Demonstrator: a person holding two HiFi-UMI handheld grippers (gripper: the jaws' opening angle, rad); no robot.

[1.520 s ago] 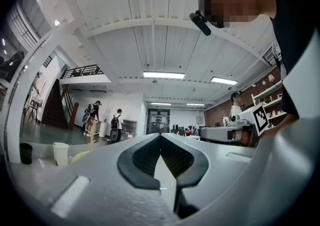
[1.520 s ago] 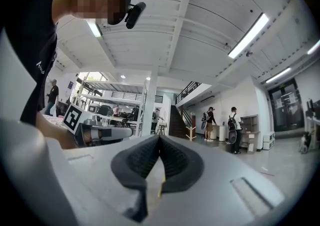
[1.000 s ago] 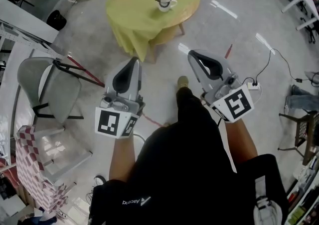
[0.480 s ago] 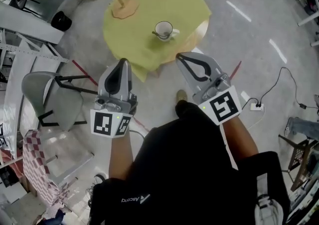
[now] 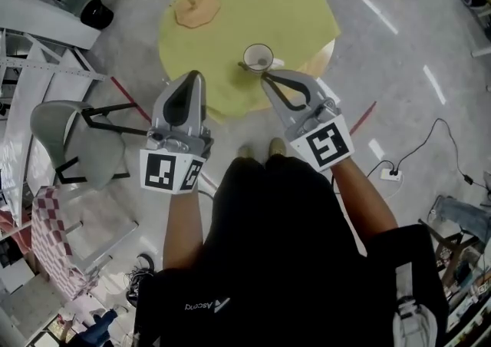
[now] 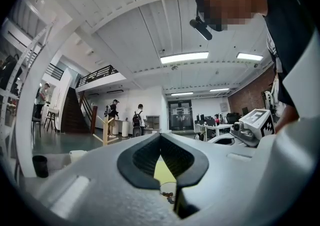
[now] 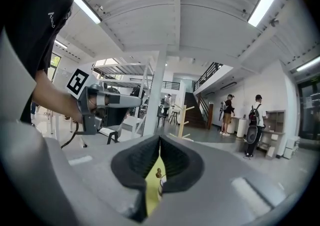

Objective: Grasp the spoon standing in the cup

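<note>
Spoon (image 7: 158,172) upright in cup (image 5: 258,56), handle end up; left gripper (image 5: 195,75) and right gripper (image 5: 264,77) both closed, empty

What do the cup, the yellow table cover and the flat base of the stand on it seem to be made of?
The cup looks like glazed ceramic: white, smooth, thick-rimmed. The table cover looks like matte yellow cloth: it hangs past the tabletop's near edge. The stand base is probably bare wood: pale tan, matte. All are small here, so none is certain.
</note>
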